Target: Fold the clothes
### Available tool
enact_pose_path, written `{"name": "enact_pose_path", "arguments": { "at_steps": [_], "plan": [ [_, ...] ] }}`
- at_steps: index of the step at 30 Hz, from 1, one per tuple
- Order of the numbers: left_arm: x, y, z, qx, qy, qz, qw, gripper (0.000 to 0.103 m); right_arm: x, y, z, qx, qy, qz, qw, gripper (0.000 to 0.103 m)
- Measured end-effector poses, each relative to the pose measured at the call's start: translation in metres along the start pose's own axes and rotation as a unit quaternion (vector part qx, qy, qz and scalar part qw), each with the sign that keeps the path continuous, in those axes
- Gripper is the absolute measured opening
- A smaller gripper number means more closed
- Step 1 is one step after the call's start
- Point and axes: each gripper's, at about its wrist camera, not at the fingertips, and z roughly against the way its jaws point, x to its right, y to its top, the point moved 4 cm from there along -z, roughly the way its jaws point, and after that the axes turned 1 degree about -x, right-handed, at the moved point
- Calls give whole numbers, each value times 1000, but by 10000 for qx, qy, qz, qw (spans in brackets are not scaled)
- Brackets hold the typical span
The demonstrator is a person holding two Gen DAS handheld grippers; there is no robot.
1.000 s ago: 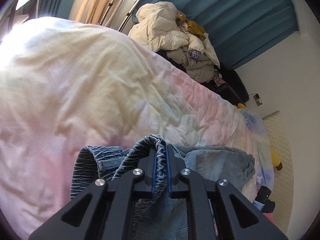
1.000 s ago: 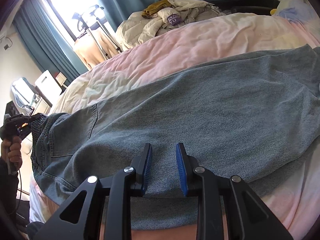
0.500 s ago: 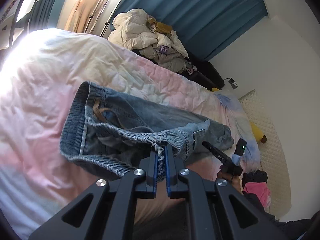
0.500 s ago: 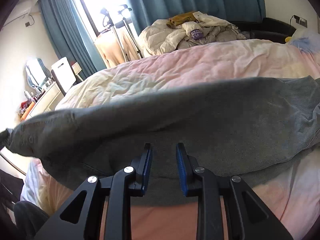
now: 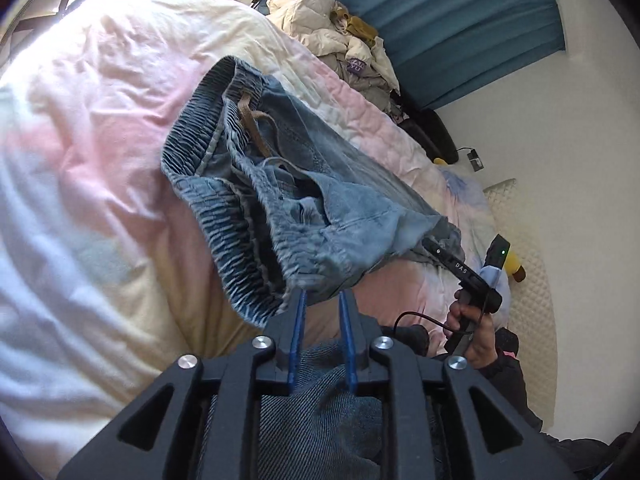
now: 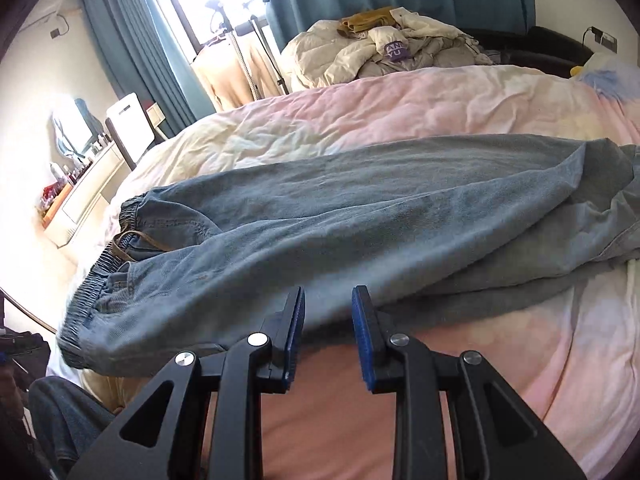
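Jeans (image 6: 360, 216) lying folded lengthwise across a pink quilt (image 6: 440, 96).
Left gripper (image 5: 322, 300) and right gripper (image 6: 328, 308) both have their fingers parted, holding nothing, at the denim's near edge.

We are seeing our left gripper (image 5: 322, 300) standing parted under the elastic waistband of the light blue denim trousers (image 5: 288, 184), which are sprawling over the pink and cream quilted bedspread (image 5: 92, 152); at three o'clock, a hand (image 5: 474, 334) is gripping the black handle of the right gripper (image 5: 460, 268).
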Motion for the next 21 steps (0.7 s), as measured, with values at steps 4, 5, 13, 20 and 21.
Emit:
{"name": "enact_pose_path", "arguments": {
  "at_steps": [4,5,13,20,21],
  "plan": [
    [-13,26,22,451,70,145,9989,48,-2,-2,13,132,121,-137,9997,24],
    [-18,36,22,524,60,233,9983,48,-3,-1,15,179,127,-143,9997,24],
    [-58,131,-39,463,-113,840,9953,48,9,10,4,300,-27,-303,9991,24],
    [-91,196,-109,325,-131,1226,9918,48,24,16,-18,214,449,-789,9956,24],
    [-92,202,-117,263,-203,1257,9915,48,26,18,-21,222,590,-904,9939,24]
  ]
}}
